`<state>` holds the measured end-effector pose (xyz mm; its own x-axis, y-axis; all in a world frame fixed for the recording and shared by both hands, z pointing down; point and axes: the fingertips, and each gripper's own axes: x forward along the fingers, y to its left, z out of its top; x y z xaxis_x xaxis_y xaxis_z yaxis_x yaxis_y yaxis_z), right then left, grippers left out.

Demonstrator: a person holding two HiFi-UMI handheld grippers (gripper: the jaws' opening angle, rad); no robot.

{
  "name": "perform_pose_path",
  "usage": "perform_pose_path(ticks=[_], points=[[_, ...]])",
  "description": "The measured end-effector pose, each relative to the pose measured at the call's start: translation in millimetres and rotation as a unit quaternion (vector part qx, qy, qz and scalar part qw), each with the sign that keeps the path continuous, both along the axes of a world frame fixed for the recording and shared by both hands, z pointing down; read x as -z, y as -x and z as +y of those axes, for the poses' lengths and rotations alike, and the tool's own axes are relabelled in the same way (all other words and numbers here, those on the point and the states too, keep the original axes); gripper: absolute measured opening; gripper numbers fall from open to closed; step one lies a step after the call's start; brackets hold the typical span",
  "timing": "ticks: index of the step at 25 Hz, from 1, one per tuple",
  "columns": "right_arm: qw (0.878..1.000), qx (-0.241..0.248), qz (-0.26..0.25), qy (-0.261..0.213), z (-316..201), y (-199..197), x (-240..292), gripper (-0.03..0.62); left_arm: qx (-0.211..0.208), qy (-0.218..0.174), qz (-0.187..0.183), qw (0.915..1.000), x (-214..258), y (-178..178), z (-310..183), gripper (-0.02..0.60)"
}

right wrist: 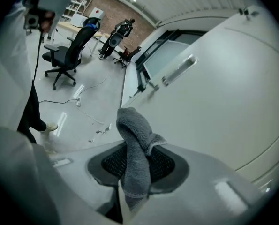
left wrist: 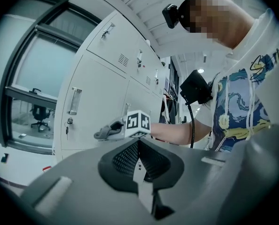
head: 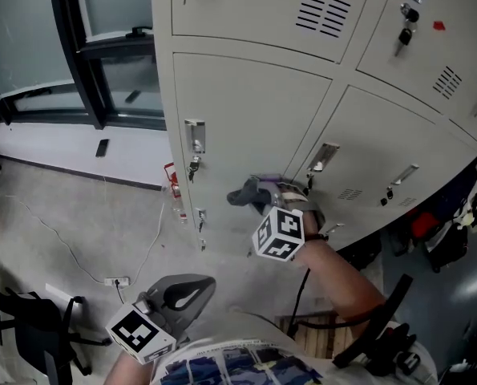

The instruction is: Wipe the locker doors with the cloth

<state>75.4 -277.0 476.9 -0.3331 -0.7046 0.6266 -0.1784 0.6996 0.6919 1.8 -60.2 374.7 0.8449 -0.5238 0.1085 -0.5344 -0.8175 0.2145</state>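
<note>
The head view looks steeply down the lockers [head: 246,111]. The left gripper view sits low and back, facing them and the right tongs [left wrist: 109,130] (both also in the head view); the right gripper view hugs a door [right wrist: 223,102]

Rig: left gripper [left wrist: 138,148] and right gripper [head: 270,195] are matte grey moulded shells, each with a dark recessed mouth lined with black mesh-textured pads [left wrist: 125,157]. Each carries a white cube [head: 140,333] printed with black square markers at its rear. The person wears a white short-sleeved T-shirt [left wrist: 242,97] with a blue-and-yellow swirling print, at 3 o'clock in the left gripper view, and a black head camera [left wrist: 171,14] shows at 1 o'clock there. A thin black cable [left wrist: 192,125] runs down from a black box-shaped unit [left wrist: 195,89] beside the sleeve.
</note>
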Motion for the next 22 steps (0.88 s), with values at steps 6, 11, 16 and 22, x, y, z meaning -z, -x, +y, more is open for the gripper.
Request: perform_pose_path(ticks=[6, 11, 16, 22], points=[[0.989, 0.024, -0.055, -0.136, 17, 18, 151, 0.114, -0.016, -0.004, 0.007, 0.9998, 2, -2, 1, 0.0], [0.97, 0.014, -0.075, -0.229, 16, 19, 250, 0.114, -0.029, -0.007, 0.006, 0.9995, 2, -1, 6, 0.0], [0.955, 0.012, -0.073, -0.288, -3, 24, 299, 0.114, -0.028, -0.008, 0.004, 0.9996, 1, 5, 10, 0.002], [0.962, -0.004, -0.073, -0.265, -27, 19, 281, 0.114, -0.019, -0.006, 0.0, 0.9998, -1, 13, 12, 0.002]])
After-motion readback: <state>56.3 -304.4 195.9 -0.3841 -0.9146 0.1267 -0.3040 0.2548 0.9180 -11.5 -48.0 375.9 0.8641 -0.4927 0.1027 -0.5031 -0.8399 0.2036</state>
